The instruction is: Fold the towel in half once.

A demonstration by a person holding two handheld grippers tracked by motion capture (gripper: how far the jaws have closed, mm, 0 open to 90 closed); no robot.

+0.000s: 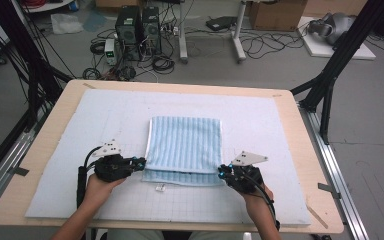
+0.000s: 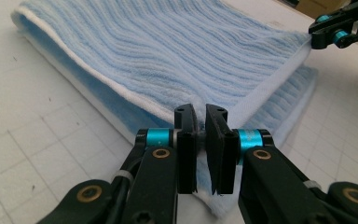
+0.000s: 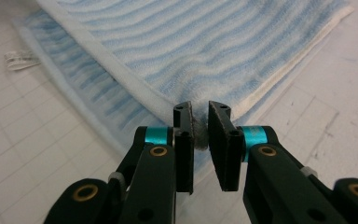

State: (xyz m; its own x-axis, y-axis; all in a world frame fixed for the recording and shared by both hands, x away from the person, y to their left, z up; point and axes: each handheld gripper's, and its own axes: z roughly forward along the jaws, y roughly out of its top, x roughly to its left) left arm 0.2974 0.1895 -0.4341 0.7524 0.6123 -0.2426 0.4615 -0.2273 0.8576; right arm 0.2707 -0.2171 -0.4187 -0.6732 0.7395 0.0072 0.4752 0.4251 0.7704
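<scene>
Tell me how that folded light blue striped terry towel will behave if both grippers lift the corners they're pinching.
The light blue striped terry towel will probably sag between the left gripper and the right gripper, since its top layer already drapes softly. The ribbed pile looks grippy, so slipping seems unlikely. The lower layer may stay behind and the fold may open.

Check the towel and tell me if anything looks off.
Slightly uneven fold: the towel's top layer stops short of the near edge, so the lower layer sticks out, with a small tag beyond it. The left tool and right tool grip the top layer's corners.
</scene>
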